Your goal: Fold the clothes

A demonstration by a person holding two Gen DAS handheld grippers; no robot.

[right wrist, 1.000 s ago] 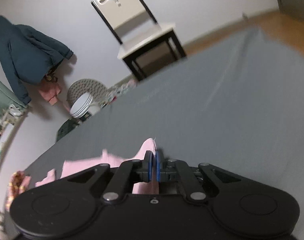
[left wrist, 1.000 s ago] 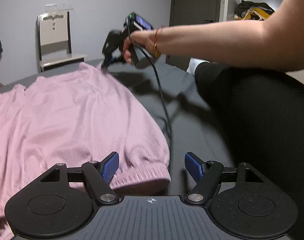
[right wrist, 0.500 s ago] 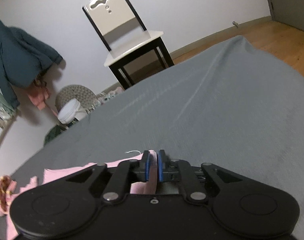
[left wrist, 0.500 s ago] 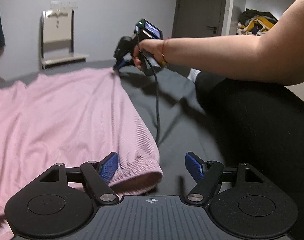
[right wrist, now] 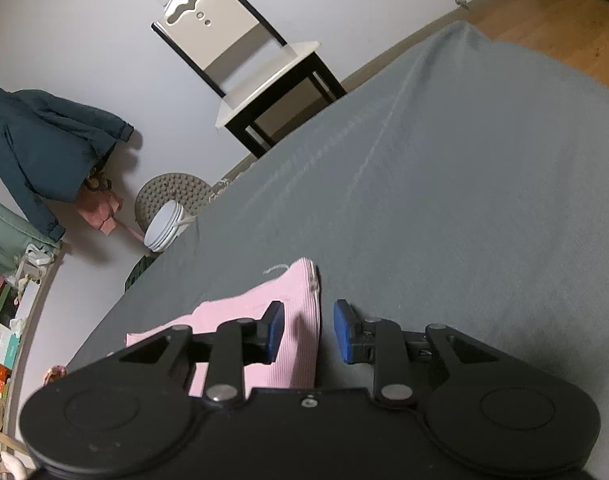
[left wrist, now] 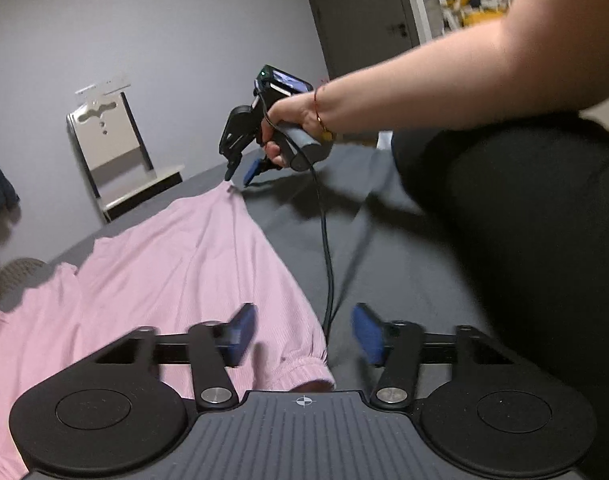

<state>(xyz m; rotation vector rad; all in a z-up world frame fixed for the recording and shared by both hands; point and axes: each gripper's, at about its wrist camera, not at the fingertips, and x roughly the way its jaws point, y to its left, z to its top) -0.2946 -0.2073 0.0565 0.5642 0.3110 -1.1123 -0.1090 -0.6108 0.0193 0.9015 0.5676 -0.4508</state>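
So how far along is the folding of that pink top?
Done: the pink top lies spread flat on the grey bed. In hand: nothing; right gripper and left gripper are both open at its edges. Left: every fold.

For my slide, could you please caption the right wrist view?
Open right gripper over a pink garment corner on the grey bed.

Left claw [left wrist: 302,334]: jaws spread wide, nothing between them. Right claw [right wrist: 307,330]: jaws parted, empty; bare forearm [left wrist: 444,84] outstretched, hand [left wrist: 288,128] gripping handle.
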